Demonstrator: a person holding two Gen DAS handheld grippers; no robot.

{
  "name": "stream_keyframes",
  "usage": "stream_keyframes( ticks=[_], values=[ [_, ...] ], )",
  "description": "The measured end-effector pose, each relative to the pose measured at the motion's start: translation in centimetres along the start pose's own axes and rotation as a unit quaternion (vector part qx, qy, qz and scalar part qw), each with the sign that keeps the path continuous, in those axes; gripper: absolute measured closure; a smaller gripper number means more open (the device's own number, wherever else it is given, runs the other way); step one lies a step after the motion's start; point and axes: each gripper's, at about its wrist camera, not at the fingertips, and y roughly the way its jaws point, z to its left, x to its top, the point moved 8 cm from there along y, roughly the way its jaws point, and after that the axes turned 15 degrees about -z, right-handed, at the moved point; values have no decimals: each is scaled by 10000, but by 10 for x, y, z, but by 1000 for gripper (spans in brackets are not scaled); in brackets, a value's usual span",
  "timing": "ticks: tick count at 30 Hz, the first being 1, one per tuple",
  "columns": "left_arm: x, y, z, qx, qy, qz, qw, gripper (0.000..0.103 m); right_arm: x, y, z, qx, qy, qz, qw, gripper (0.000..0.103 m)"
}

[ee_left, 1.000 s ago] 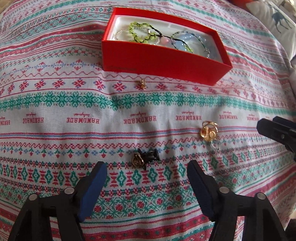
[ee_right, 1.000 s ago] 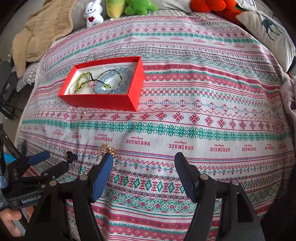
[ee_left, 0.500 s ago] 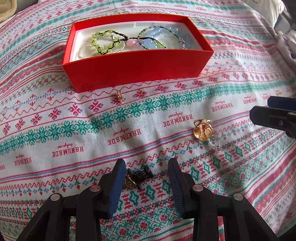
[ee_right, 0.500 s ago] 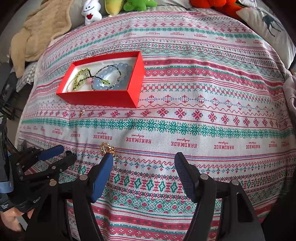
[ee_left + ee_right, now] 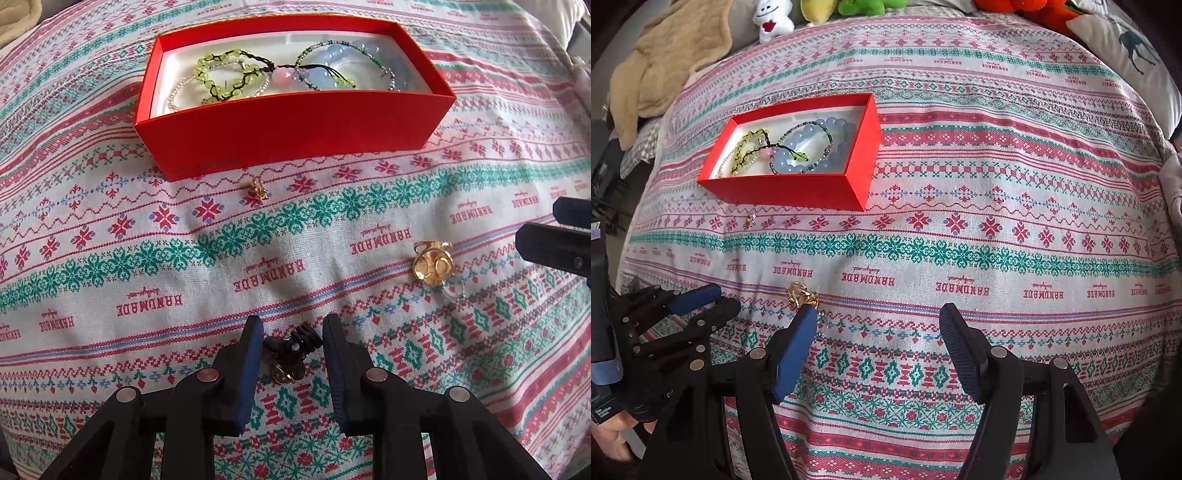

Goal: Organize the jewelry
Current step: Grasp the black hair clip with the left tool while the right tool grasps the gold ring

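Our left gripper (image 5: 291,345) has just been closing, pads touching the black clip (image 5: 295,341) on the cloth (image 5: 110,229); our right gripper (image 5: 877,332) hangs released.

"HANDMADE" on patterned cloth (image 5: 155,236)
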Motion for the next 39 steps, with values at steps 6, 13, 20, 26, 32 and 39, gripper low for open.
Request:
stream_keyframes(
  ticks=[6, 13, 20, 26, 32, 39],
  values=[
    [12, -13, 11, 18, -211, -264, 9994, 76, -1, 1, 2, 0, 16, 16, 10000, 32],
    [9, -25, 30, 117, -478, -380, 9981, 76, -2, 11, 16, 101, 65, 124, 9999, 32],
    [8, -30, 39, 153, -661, -427, 9968, 76, -7, 30, 43, 210, -182, 330, 9991, 32],
    [5, -32, 45, 163, -746, -425, 9962, 76, -11, 47, 57, 262, -313, 475, 9980, 37],
    [5, -35, 49, 141, -789, -424, 9959, 76, -10, 56, 62, 238, -284, 484, 9981, 57],
    [3, -36, 51, 182, -826, -431, 9955, 76, -11, 62, 73, 228, -420, 494, 9976, 74]
  ],
)
